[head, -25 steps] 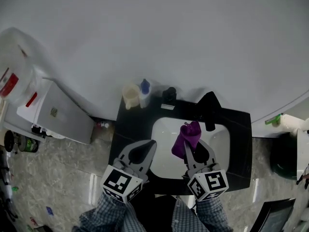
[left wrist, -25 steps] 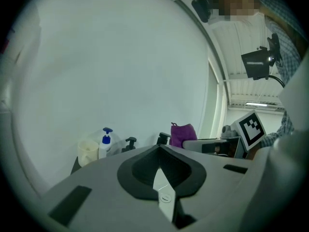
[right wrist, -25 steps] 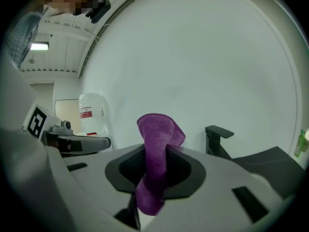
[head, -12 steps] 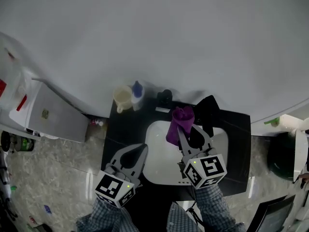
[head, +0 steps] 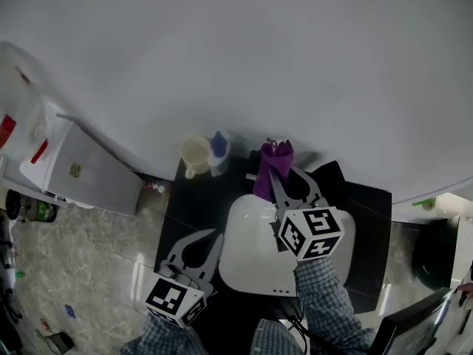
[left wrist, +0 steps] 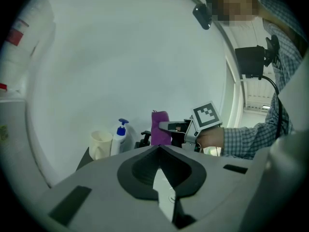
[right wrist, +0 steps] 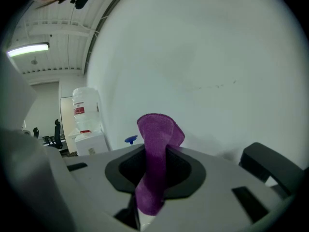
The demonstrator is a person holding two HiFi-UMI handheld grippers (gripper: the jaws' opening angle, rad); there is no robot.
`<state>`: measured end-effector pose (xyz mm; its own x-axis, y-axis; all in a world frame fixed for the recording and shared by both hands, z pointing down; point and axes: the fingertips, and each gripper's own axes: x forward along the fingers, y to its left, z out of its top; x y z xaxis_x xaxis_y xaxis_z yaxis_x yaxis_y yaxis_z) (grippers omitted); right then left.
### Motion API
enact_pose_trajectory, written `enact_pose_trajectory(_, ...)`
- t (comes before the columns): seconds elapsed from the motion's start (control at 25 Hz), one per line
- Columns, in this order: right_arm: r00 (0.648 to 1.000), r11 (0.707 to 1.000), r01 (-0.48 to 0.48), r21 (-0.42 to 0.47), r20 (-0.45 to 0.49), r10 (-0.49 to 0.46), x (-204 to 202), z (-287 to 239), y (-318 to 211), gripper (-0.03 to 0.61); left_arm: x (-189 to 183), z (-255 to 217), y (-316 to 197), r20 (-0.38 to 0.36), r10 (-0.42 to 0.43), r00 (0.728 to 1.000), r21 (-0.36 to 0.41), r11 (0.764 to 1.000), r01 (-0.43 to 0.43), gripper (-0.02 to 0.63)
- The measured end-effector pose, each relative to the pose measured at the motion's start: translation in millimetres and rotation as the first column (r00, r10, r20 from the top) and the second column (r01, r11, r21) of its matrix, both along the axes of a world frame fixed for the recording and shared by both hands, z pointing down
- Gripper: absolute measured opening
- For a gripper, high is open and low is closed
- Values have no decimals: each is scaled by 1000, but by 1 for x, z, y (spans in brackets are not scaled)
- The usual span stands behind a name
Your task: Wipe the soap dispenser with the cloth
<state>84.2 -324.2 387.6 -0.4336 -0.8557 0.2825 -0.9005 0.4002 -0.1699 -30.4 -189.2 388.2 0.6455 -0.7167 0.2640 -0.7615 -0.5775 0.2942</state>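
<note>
My right gripper [head: 272, 170] is shut on a purple cloth [head: 271, 161] and holds it at the back of the black counter, close to the wall. The cloth [right wrist: 155, 132] stands up between the jaws. A white soap bottle with a blue pump [head: 219, 151] stands just left of the cloth, beside a cream cup [head: 196, 154]. In the left gripper view, a small black pump dispenser [left wrist: 145, 138] stands right against the cloth [left wrist: 161, 127]; the head view hides it behind the cloth. My left gripper [head: 213, 234] hangs shut and empty over the counter's front left.
A white basin [head: 251, 261] is set in the black counter [head: 194, 198]. A black faucet [head: 330, 174] stands right of the cloth. The wall rises right behind the bottles. A white cabinet [head: 81, 172] and a water jug [right wrist: 85, 106] stand to the left.
My right gripper has carried the cloth from above the basin to the back of the counter, beside the pump bottles. My left gripper has slipped back toward the front edge.
</note>
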Motion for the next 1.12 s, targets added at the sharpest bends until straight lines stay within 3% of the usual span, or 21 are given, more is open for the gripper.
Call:
enact_pose_trajectory(0.36, 1000, 998, 4, -66, -6, -4, 1, 37, -31, 91, 0, 8, -7, -11, -25, 1000, -23, 999, 25, 11)
enact_pose_trajectory(0.64, 999, 998, -12, -60, 38, 14, 8, 44, -37, 91, 1, 14, -11, -7, -24, 1000, -33, 999, 24, 11)
enact_pose_trajectory(1.12, 993, 982, -117, -147, -16, 116, 38, 86, -40, 91, 5, 20, -14, -3, -11, 1000, -44, 999, 11, 11)
